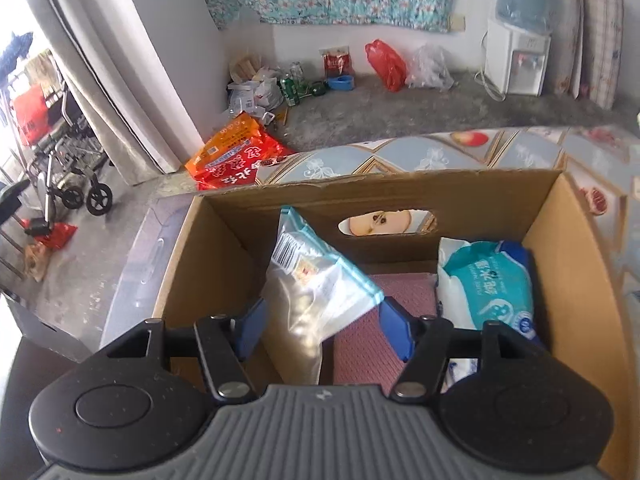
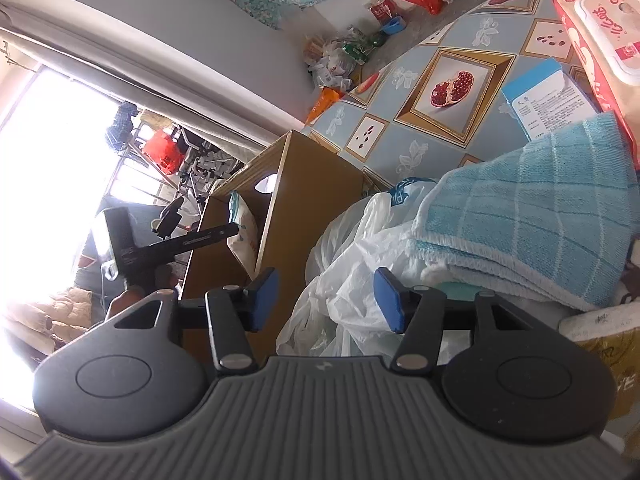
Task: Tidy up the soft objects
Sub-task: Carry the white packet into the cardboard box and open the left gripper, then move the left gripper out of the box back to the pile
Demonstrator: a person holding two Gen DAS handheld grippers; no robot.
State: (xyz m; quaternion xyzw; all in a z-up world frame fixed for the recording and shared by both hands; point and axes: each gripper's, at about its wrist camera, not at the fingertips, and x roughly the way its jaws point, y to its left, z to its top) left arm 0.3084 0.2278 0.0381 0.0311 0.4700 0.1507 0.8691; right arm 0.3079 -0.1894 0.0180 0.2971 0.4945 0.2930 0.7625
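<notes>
An open cardboard box (image 1: 460,196) stands on the patterned table. Inside it a clear packet with light blue edges (image 1: 316,280) leans upright at the left. A teal pack of wet wipes (image 1: 488,280) stands at the right, and a maroon cloth (image 1: 384,344) lies on the bottom. My left gripper (image 1: 324,328) is open over the box with the packet between its blue pads, and neither pad presses on it. My right gripper (image 2: 326,300) is open above a crumpled white plastic bag (image 2: 344,264). Right of that bag lies a folded blue checked towel (image 2: 532,216). The box (image 2: 308,184) stands left of the bag.
A pink wipes pack (image 2: 600,20) and a blue-and-white carton (image 2: 548,96) lie on the tablecloth (image 2: 400,120) behind the towel. Orange and red bags (image 1: 236,152), a wheelchair (image 1: 68,160) and a water dispenser (image 1: 516,60) stand on the floor beyond the table.
</notes>
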